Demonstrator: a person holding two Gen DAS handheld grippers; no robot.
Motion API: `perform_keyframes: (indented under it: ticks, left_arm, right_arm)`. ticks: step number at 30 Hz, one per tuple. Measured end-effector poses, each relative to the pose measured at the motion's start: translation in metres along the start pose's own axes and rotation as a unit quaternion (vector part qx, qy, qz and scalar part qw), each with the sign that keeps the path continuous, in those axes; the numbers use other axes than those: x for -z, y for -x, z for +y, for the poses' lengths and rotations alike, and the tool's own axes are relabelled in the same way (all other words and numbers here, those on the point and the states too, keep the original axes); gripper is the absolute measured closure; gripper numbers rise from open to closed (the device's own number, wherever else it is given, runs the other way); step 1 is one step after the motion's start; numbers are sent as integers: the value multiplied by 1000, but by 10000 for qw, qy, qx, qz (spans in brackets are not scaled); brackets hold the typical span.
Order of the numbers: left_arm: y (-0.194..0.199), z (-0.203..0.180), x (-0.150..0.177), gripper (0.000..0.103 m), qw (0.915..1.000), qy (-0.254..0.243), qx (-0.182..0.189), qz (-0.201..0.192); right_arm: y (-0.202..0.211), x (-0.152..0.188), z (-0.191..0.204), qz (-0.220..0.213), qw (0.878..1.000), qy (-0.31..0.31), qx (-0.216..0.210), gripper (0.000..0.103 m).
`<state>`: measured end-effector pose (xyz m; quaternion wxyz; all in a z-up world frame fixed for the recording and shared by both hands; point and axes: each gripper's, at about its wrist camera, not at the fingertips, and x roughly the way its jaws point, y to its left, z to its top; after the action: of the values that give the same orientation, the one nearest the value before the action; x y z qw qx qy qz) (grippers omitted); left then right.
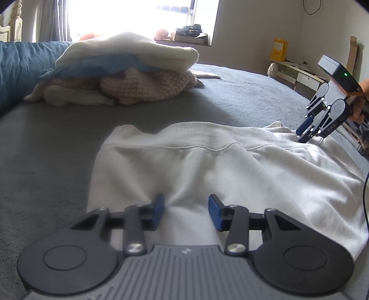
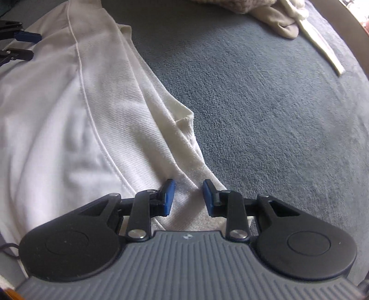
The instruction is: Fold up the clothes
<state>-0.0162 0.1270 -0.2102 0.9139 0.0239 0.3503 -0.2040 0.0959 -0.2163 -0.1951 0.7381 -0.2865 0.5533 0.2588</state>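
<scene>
A white sweatshirt [image 1: 230, 175] lies spread on the grey bed cover [image 1: 46, 150], its ribbed hem [image 1: 198, 133] on the far side. My left gripper [image 1: 186, 211] rests low on the near part of it, blue pads apart, cloth lying between them but not pinched. At the hem's right corner my right gripper [image 1: 304, 136] points steeply down. In the right wrist view the right gripper [image 2: 189, 196] has its pads apart over the ribbed hem [image 2: 143, 110], which they do not press. The left gripper [image 2: 23, 45] shows at the top left, on the sweatshirt [image 2: 46, 115].
A pile of clothes [image 1: 124, 76] in white, blue and pink check sits at the bed's far left; its edge [image 2: 283, 20] appears in the right wrist view. A teal duvet [image 1: 18, 69] lies left. A person's hand [image 1: 362, 99] holds the right gripper. A cable [image 1: 365, 196] hangs right.
</scene>
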Motion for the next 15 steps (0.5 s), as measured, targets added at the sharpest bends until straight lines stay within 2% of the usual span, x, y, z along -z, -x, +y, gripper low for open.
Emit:
perform_keyframes:
  ticks: [2,5,7,8,9,11,15]
  left_arm:
    - [0,-1,0,59,10000,-15,-17,0]
    - [-1,-3,0,59,10000,-15,-48,-1]
    - [0,-3,0,59,10000,-2,-61,-6]
    - [0,-3,0,59,10000,5,-66,-10]
    - [0,-3,0,59,10000,10,-69,-12]
    - [0,-2,0,59,10000,18,-68,-14]
    - [-1,-2,-2,59,10000,31,-86,-5]
  right_arm:
    - [-2,-1,-1,55,9999,1,-91,75]
    - [-7,1,-6,79,9992,-320,-222,75]
    - [-6,5,-4,28,9984,-492,-274,84]
    - [-3,6,-3,-19,9982,-520,-312,94]
    - [0,8,0,-70,9984,-477,-282,98]
    - [6,10,10,-198,9995,-244,-34,100]
    - [22,12,12,-515,9970,-160,546,100]
